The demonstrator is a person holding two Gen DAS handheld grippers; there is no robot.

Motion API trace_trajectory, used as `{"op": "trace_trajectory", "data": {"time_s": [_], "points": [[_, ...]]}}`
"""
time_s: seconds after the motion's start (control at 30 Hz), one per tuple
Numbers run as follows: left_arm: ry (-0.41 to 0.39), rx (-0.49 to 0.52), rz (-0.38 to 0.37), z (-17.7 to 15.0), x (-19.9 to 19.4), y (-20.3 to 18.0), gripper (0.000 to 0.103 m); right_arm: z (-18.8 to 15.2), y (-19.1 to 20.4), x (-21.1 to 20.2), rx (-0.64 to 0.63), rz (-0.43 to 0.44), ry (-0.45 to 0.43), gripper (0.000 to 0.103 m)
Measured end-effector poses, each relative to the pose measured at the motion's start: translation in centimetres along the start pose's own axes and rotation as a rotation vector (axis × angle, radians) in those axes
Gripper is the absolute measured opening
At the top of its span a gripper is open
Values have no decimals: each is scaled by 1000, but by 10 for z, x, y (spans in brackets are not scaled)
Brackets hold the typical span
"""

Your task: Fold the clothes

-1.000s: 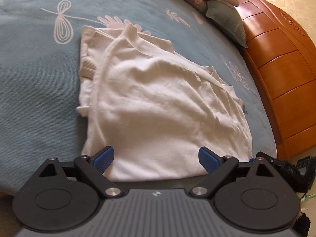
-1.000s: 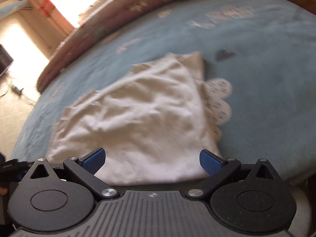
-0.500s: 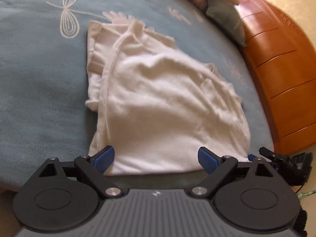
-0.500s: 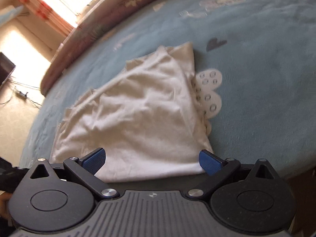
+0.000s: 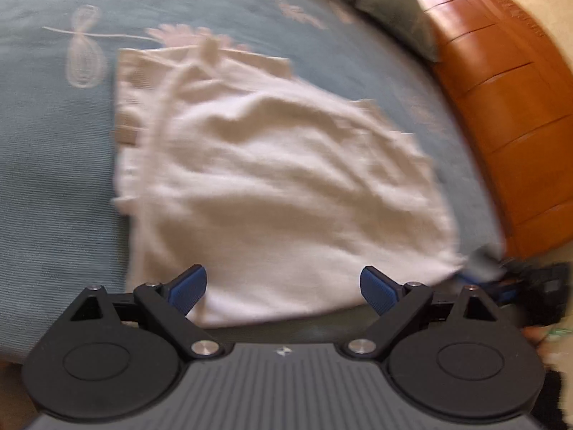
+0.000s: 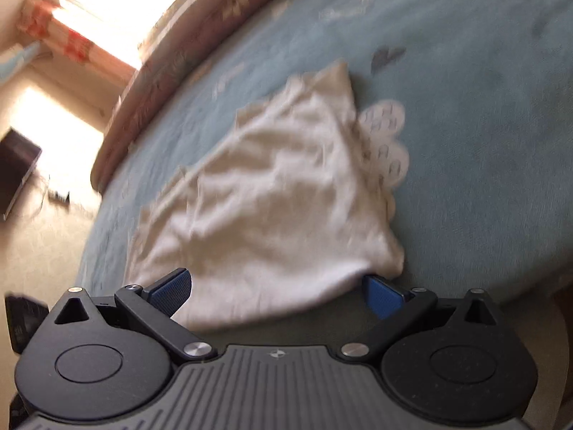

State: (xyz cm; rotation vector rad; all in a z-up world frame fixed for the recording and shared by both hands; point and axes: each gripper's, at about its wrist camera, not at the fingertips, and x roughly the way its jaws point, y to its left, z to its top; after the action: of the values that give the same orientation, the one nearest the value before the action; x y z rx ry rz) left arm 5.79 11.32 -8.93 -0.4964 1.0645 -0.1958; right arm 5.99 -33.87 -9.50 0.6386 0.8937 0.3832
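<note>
A white garment point(image 5: 279, 179) lies partly folded on a blue bedspread point(image 5: 46, 150), its ribbed cuffs or hem at the far left. My left gripper point(image 5: 284, 286) is open at the garment's near edge, blue pads wide apart, cloth showing between them. In the right wrist view the same white garment point(image 6: 272, 193) spreads towards the far side. My right gripper point(image 6: 275, 292) is open too, at the near edge. Its right pad point(image 6: 381, 295) sits just under the garment's near right corner. Both views are blurred by motion.
A wooden footboard or headboard point(image 5: 515, 114) curves along the right side of the bed, with pillows point(image 5: 394, 3) at the far end. The other gripper point(image 5: 501, 279) shows at the garment's right corner. Floor and a dark flat object point(image 6: 18, 175) lie left of the bed.
Both grippers have shifted along the garment's near edge and the views have swung. The right pad of my right gripper has come under the garment's corner. Both stay open.
</note>
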Motion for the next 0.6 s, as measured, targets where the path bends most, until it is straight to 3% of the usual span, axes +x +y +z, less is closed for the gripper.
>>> {"op": "trace_trajectory", "data": {"time_s": [0.1, 0.43, 0.5, 0.57, 0.6], "points": [[-8, -32, -34, -2, -6, 12, 93, 20, -17, -26, 66, -70, -169, 103], [1, 60, -34, 5, -4, -12, 93, -1, 13, -3, -59, 30, 14, 103], [25, 60, 18, 2, -1, -7, 93, -4, 10, 0, -82, -58, 7, 103], [20, 43, 17, -1, -7, 3, 92, -3, -2, -10, -85, -170, -41, 103], [17, 34, 15, -3, -10, 7, 92, -2, -3, -11, -85, -175, -46, 103]]}}
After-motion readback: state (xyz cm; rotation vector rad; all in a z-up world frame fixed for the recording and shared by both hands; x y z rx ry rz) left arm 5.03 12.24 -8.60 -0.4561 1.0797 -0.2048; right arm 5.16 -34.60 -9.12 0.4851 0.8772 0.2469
